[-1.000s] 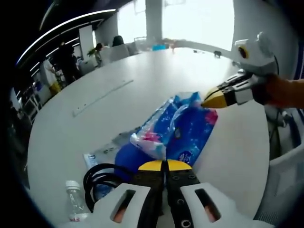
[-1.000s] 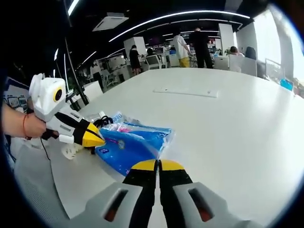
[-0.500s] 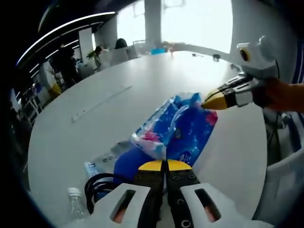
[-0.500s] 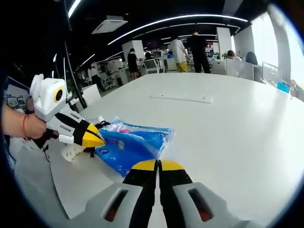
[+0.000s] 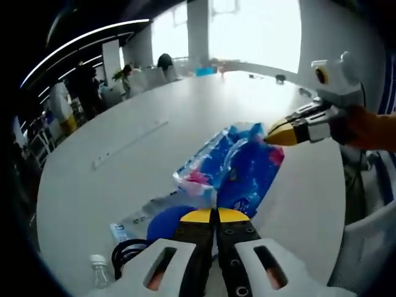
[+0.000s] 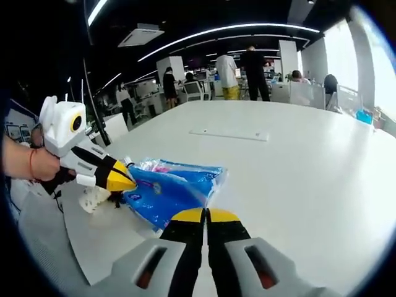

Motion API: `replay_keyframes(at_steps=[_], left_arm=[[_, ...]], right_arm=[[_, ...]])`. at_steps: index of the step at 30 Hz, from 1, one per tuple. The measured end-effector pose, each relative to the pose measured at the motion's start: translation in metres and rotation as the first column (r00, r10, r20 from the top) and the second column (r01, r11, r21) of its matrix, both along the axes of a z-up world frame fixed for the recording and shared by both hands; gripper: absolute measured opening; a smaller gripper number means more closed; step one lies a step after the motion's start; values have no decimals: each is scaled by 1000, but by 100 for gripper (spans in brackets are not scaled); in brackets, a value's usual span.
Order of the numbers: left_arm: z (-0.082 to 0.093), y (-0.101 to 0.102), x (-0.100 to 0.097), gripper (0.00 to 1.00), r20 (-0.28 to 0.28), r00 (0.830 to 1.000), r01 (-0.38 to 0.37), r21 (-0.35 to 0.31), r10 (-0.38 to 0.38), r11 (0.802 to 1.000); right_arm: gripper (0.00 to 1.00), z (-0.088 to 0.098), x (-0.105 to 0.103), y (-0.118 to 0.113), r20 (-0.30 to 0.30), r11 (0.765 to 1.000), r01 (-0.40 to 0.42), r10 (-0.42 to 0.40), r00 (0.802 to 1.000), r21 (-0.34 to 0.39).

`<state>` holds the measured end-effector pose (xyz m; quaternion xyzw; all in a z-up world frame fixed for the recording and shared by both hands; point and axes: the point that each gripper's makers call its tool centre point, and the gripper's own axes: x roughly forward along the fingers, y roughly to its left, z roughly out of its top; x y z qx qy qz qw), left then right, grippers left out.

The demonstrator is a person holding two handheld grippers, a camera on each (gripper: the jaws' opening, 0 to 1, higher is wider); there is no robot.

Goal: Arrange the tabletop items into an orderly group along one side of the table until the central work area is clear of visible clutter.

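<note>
Beside the blue packet, left gripper view adds a bottle and black cable.

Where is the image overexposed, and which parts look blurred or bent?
Left gripper view: the windows are blown out white, and the bottle at the edge is soft. Right gripper view: the ceiling light strips curve from fisheye distortion; the blue package stays fairly sharp.

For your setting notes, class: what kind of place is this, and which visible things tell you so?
Probably an open-plan office: a large white table, people standing among desks and chairs behind it, strip ceiling lights and big windows.
</note>
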<state>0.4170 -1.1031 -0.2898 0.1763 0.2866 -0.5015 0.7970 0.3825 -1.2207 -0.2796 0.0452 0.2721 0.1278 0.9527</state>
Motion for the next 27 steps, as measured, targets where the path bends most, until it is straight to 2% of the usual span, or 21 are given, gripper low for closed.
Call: replay_keyframes(at_steps=[14, 27], left_arm=[[9, -29, -3, 0, 7, 1000, 27, -10, -27, 1000], [11, -63, -4, 0, 7, 999, 46, -13, -46, 999]], right_arm=[[0, 14, -7, -25, 14, 999, 32, -31, 999, -25], [0, 17, -10, -57, 14, 997, 56, -56, 998, -49]])
